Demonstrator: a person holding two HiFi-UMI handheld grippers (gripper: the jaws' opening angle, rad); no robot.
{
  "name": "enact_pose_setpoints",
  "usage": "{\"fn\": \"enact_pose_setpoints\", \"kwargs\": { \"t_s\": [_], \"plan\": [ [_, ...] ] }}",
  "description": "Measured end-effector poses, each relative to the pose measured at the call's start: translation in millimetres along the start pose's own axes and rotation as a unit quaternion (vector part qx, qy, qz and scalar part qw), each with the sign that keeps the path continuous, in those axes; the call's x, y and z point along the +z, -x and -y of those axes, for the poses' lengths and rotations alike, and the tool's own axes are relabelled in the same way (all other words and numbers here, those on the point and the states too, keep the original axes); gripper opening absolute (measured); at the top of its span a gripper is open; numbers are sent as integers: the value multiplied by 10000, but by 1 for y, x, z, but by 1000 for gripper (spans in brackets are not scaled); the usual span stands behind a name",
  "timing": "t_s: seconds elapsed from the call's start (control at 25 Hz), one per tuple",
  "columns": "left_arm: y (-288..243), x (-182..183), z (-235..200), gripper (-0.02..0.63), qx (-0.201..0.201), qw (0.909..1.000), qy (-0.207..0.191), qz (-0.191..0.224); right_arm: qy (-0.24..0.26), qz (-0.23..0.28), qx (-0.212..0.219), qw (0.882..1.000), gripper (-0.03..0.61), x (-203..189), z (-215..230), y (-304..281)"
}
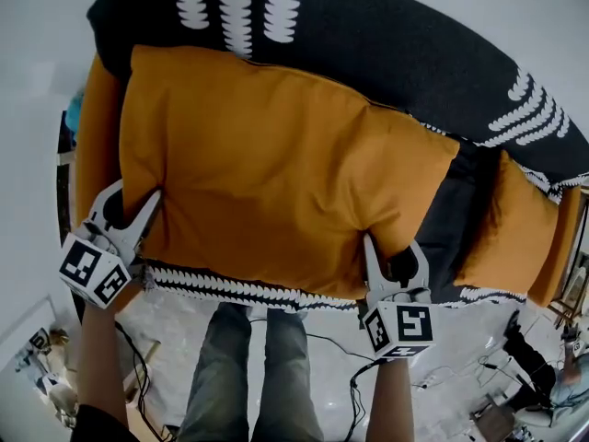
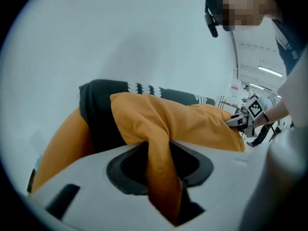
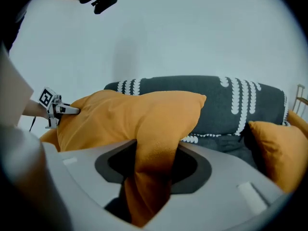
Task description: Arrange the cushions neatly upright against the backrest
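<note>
A large orange cushion (image 1: 267, 168) lies across the dark sofa, in front of the backrest (image 1: 386, 44) with its white leaf pattern. My left gripper (image 1: 138, 212) is shut on the cushion's near left corner, and in the left gripper view a fold of orange fabric (image 2: 163, 158) is pinched between the jaws. My right gripper (image 1: 394, 256) is shut on the near right corner, where bunched fabric (image 3: 151, 172) fills its jaws. A smaller orange cushion (image 1: 515, 238) leans at the sofa's right end, and another orange cushion (image 1: 95, 136) stands at the left end.
The sofa's front edge has a white-patterned trim (image 1: 239, 288). The person's legs in jeans (image 1: 248, 376) stand just before it. Cables (image 1: 340, 357) trail over the pale floor, and some clutter (image 1: 534, 357) sits at the lower right.
</note>
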State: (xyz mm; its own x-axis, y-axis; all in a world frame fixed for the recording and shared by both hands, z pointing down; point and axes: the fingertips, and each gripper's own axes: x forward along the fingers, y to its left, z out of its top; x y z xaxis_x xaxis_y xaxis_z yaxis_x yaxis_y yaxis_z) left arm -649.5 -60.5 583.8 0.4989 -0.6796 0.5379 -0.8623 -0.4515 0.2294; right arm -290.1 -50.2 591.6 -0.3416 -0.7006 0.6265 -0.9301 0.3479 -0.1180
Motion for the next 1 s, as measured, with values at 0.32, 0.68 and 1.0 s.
{"fn": "enact_pose_setpoints", "kwargs": {
  "t_s": [0.32,0.68,1.0],
  "plan": [
    [0,94,-33,150,491,9927,-419,1021,364,996,18,9944,221,104,7,-32],
    [-18,92,-73,176,1036,9858,-229,1299,682,1352,57,9885,223,128,10,-83],
    [-43,48,-77,179,1160,9918,104,533,218,437,55,9988,239,82,28,-108]
  ]
}}
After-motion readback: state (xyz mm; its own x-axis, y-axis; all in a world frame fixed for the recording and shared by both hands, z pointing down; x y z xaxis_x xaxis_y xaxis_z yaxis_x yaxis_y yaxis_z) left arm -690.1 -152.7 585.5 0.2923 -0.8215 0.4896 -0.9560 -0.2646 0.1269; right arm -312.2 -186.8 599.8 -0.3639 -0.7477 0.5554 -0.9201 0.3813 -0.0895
